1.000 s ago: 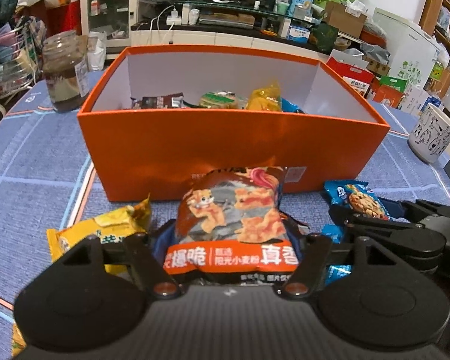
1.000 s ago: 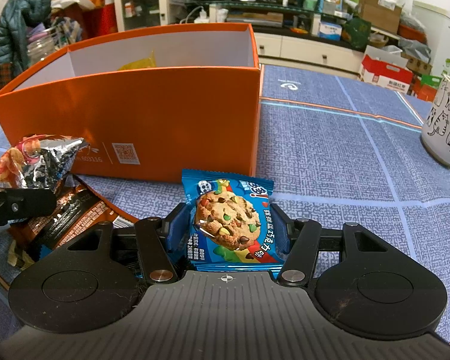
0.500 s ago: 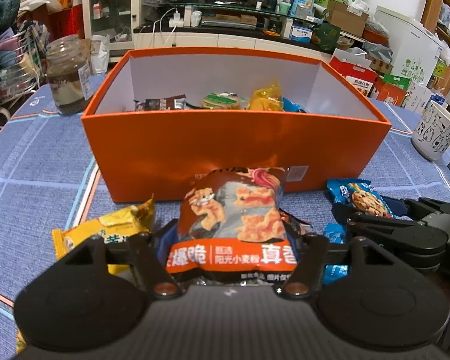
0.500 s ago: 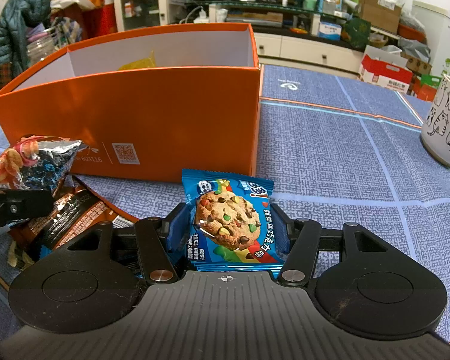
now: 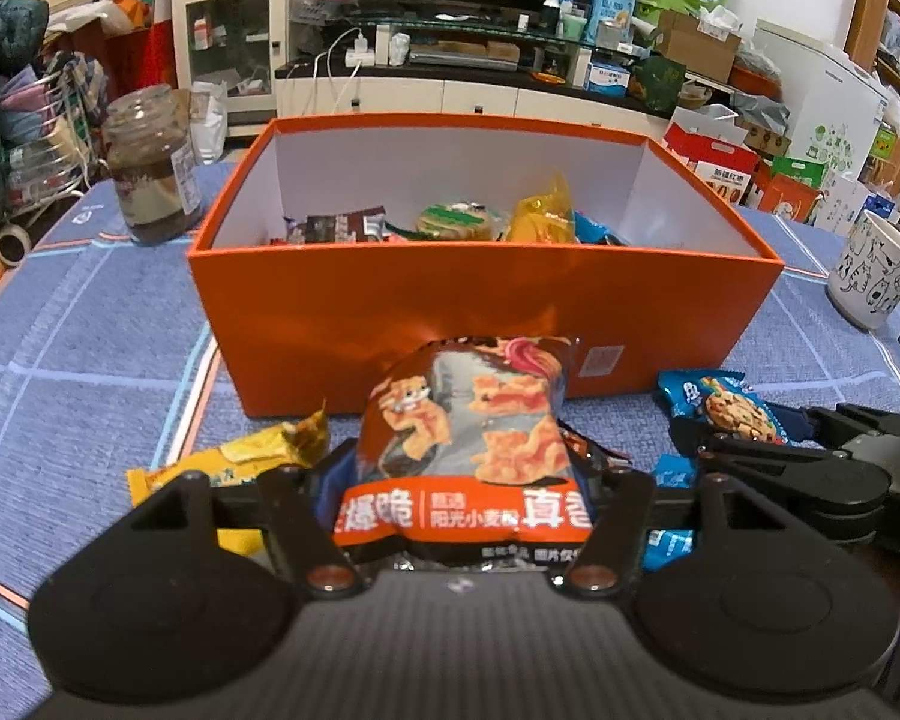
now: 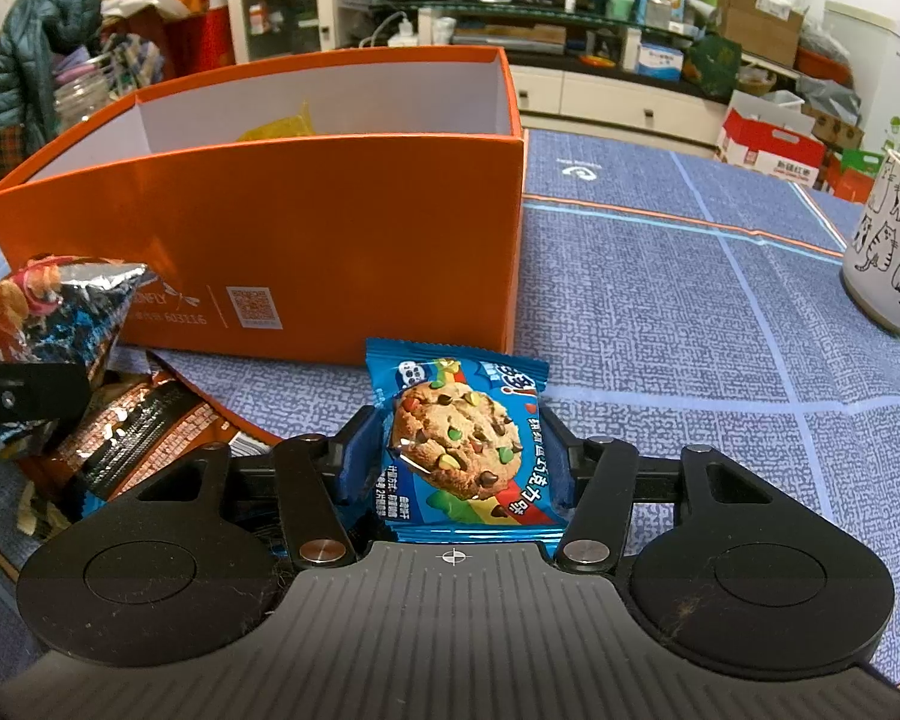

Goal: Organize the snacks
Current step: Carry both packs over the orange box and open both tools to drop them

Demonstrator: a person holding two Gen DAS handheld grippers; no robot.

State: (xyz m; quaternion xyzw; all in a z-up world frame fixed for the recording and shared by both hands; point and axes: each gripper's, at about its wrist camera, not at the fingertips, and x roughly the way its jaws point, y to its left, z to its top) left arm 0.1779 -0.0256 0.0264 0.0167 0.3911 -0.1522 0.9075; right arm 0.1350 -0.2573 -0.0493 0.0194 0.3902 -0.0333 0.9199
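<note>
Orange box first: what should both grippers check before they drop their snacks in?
1. Left gripper shut on the orange and grey crinkly snack bag: ok.
2. Right gripper shut on the blue chocolate-chip cookie packet: ok.
3. Open orange cardboard box has no lid on: ok.
4. Free room inside, at the white right end: ok.
5. Snacks raised above the box rim: not ok, both sit lower than it.
6. White cat-print mug stands apart from the box: ok.
</note>
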